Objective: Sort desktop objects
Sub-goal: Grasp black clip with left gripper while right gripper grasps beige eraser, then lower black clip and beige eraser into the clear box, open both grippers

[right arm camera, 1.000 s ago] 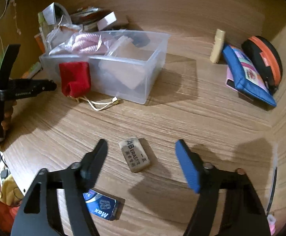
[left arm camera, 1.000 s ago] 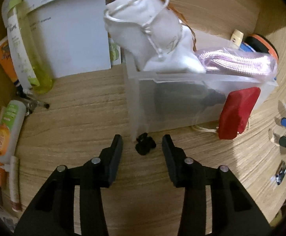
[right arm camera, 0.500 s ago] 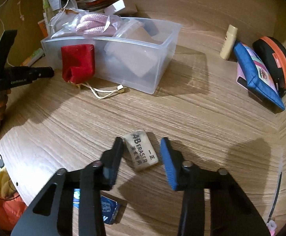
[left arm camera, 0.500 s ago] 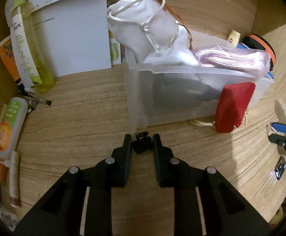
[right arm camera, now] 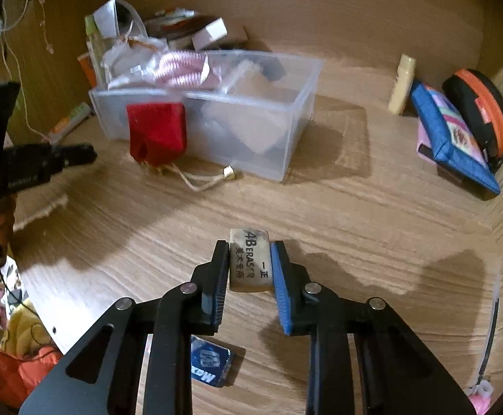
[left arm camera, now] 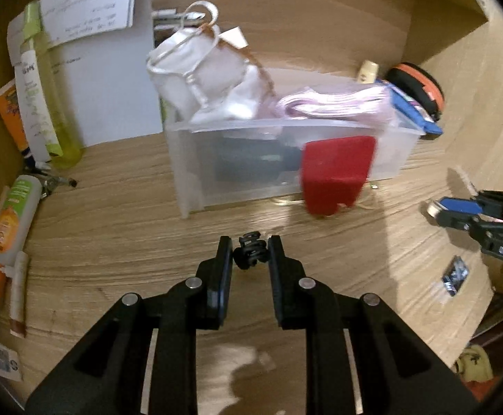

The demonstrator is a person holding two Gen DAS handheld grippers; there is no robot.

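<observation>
My left gripper (left arm camera: 250, 254) is shut on a small black clip (left arm camera: 249, 255) and holds it above the wooden desk, in front of the clear plastic bin (left arm camera: 237, 169). My right gripper (right arm camera: 249, 259) is shut on a beige 4B eraser (right arm camera: 249, 259) held off the desk. The bin (right arm camera: 268, 131) holds a white drawstring pouch (left arm camera: 199, 76), a pink cord bundle (left arm camera: 334, 107) and dark items. A red pouch (left arm camera: 334, 169) hangs over the bin's front wall. The right gripper also shows at the right edge of the left wrist view (left arm camera: 458, 207).
Bottles and tubes (left arm camera: 40, 103) lie along the left wall by white papers (left arm camera: 106, 69). A blue pouch (right arm camera: 452, 141), an orange-black case (right arm camera: 483, 110) and a cream tube (right arm camera: 403, 83) stand at the right. A small blue packet (right arm camera: 211, 363) lies under the right gripper.
Both grippers have closed, the left on the black clip and the right on the eraser, and both have lifted their objects off the desk.
</observation>
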